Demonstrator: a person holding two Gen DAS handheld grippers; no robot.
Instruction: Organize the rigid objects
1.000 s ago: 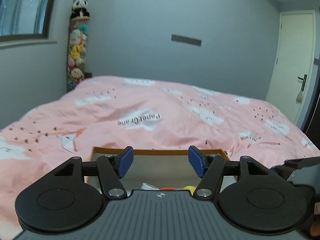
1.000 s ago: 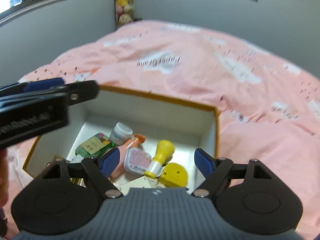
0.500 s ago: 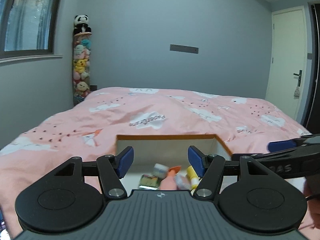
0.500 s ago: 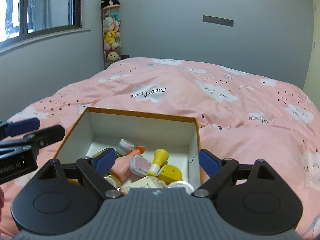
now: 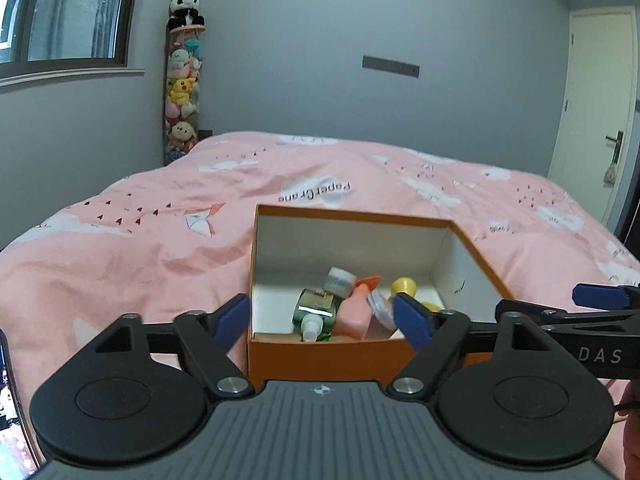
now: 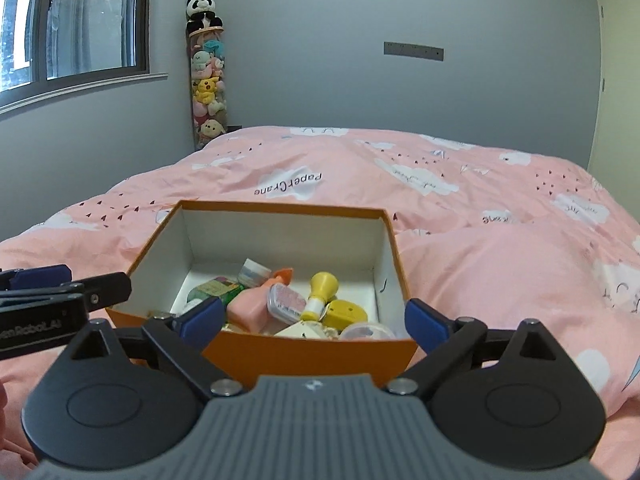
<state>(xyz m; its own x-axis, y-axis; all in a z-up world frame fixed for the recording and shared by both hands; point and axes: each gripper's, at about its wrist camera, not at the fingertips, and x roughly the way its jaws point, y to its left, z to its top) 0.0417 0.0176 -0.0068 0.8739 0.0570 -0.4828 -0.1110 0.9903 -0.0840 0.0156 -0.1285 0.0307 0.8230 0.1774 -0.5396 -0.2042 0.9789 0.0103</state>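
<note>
Box: I found the box (image 6: 256, 350) on the bed (image 6: 500, 264), bottles (image 6: 256, 304) heaped inside.
Claws: left claw (image 5: 320, 316) and right claw (image 6: 314, 320) had just spread wide, empty, short of the box, I judged for reaching in.

We see the orange cardboard box (image 6: 312, 346) open on top, so we can reach in. Little bottles (image 6: 256, 306) crowd its floor. The pink bed cover (image 6: 500, 264) around it lies bare.
</note>
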